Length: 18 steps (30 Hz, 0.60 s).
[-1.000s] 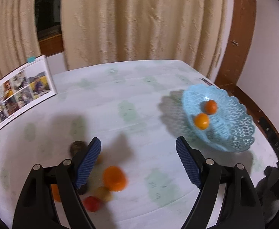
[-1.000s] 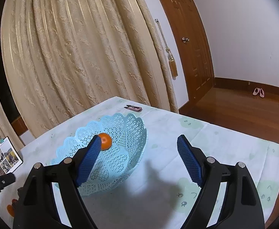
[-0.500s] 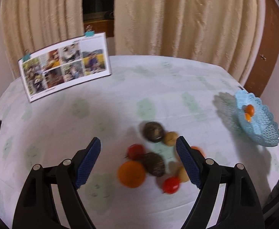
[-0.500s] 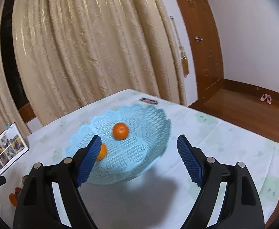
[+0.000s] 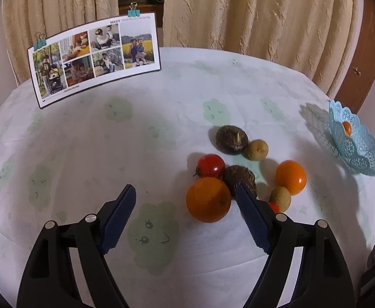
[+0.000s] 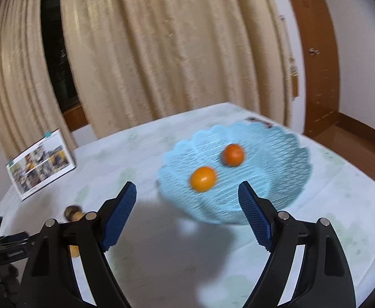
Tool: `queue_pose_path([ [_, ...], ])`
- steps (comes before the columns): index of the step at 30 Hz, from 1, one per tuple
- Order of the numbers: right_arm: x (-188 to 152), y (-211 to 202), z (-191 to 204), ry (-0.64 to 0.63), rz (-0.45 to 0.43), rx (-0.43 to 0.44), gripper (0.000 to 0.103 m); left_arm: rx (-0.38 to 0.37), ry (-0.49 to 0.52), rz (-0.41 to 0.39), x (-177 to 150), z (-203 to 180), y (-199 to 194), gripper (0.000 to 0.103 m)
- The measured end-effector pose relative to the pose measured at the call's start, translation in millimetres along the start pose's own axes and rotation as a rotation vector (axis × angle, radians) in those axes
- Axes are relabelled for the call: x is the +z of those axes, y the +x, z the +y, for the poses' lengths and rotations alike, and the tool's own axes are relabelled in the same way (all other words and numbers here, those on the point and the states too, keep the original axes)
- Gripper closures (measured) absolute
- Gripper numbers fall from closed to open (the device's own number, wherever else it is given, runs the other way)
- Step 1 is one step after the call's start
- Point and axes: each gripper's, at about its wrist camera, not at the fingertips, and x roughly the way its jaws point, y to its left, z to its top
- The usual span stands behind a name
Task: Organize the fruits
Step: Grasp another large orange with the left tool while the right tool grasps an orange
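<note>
Covering a round table [image 5: 161, 107], a pale cloth printed with faint green cloud faces lies smooth and flat; its far edge curves under ribbed cream curtains [image 5: 264, 12], with a brown wooden door [image 5: 362, 59] at the right.

Left gripper [image 5: 186, 214]: black arms, ridged blue pads, angled down over bare cloth. Jaws closing but wide apart, nothing between them. Clear cloth runs to the left and ahead of it.

Fruit cluster, just right of that gripper:
- large orange [image 5: 208, 199], round, dimpled skin, partly behind the right pad;
- red tomato [image 5: 211, 165], glossy, touching the orange's far side;
- two dark brown rough-skinned fruits [image 5: 231, 138], one farther back, one against the right pad;
- two small tan fruits [image 5: 257, 149], dull skin;
- a smooth orange fruit [image 5: 290, 177] on the cluster's right side.
A red scrap shows behind the right pad; what it is cannot be told.

Photo card [image 5: 95, 56]: glossy collage, standing tilted near the far-left edge, held by teal clips.

Basket [image 6: 269, 179]: light-blue plastic lattice, scalloped rim, shallow bowl shape, near the table's right edge and well apart from the cluster. It holds two small oranges [image 6: 203, 179], apart from each other.

Right gripper [image 6: 187, 215]: same build, jaws spread, empty, above shadowed cloth just before the basket; this view is blurred.
</note>
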Motion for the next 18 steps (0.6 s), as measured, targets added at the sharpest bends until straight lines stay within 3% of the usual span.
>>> queue_pose_path([
  [10, -11.3, 24.3, 41.9, -0.048, 0.157, 0.164, 0.02, -0.11, 0.024, 0.008, -5.1, -2.1, 5.8, 0.051],
  [18, -22.6, 49.7, 73.9, -0.038, 0.317, 0.314, 0.02, -0.142, 0.019, 0.024, -7.9, -1.6, 13.5, 0.058],
])
